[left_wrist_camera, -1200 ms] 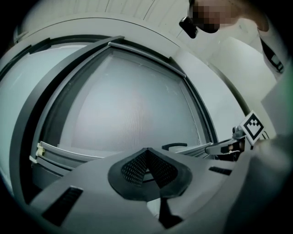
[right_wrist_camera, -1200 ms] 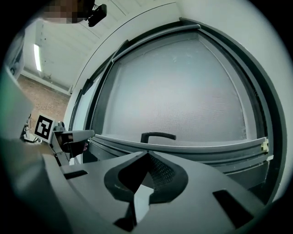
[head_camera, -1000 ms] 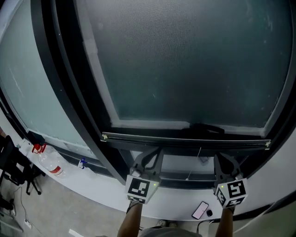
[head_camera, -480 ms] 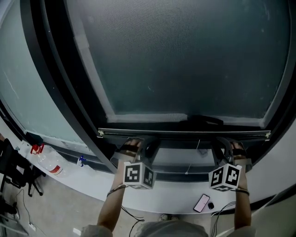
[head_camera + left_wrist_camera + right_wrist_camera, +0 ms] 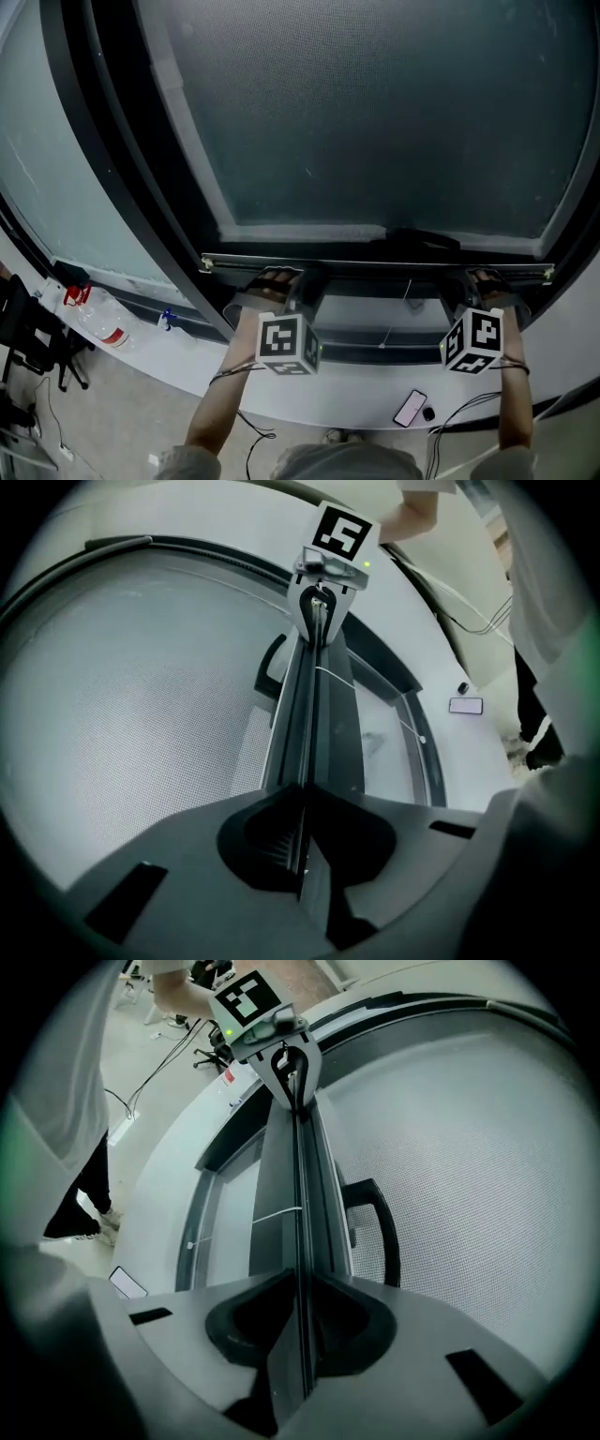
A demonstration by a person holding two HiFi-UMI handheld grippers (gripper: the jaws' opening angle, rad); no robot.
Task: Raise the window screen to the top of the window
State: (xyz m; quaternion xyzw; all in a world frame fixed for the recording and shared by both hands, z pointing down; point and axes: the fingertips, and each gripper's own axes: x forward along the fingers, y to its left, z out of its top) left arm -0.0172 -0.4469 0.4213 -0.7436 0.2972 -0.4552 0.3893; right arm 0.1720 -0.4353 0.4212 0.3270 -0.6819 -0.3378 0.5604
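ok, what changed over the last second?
The left gripper and right gripper swung up from below and sit closer under the bar. Both jaws are shut on the bar's edge. The bar has barely risen; phone and bottle unmoved.

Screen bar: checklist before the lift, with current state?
1. Left claw shut on the bottom bar: ok.
2. Right claw shut on the same bar: ok.
3. One claw on each side of the handle: ok.
4. Bar roughly level in the head view: ok.
5. Cord hangs between the claws, touching neither: ok.
6. Path upward free: cannot tell, the window top is out of view.
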